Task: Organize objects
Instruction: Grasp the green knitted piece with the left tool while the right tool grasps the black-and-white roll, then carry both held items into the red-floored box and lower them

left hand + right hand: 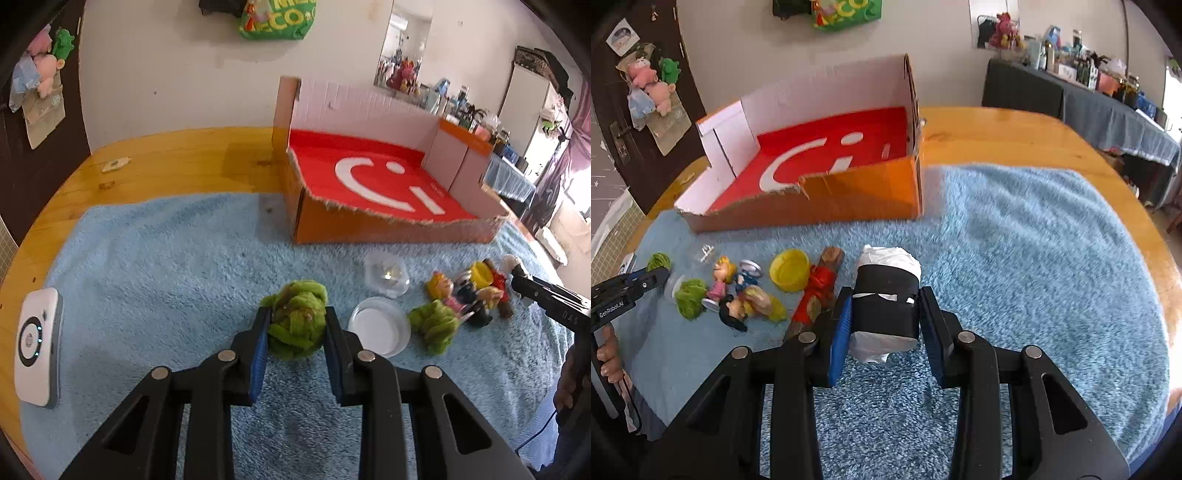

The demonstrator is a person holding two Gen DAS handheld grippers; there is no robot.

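Observation:
A green fuzzy ball (297,325) sits on the blue fleece mat (166,258) with my left gripper (297,314) shut on it, one blue pad against each side. In the right wrist view my right gripper (885,295) is shut on a white bundle wrapped in a black band (886,314), which rests on the mat. Between the two lie a second green ball (436,326), several small figurines (738,295), a yellow cup (789,269) and a red-wrapped wooden stick (818,291). The open cardboard box (369,225) with a red floor stands behind them.
A clear plastic lid (380,330) and a clear cup (388,275) lie just right of the left gripper. A white device (37,347) lies at the mat's left edge. The wooden table (184,158) ends at a wall behind the box. A hand (609,354) holds the left gripper's handle.

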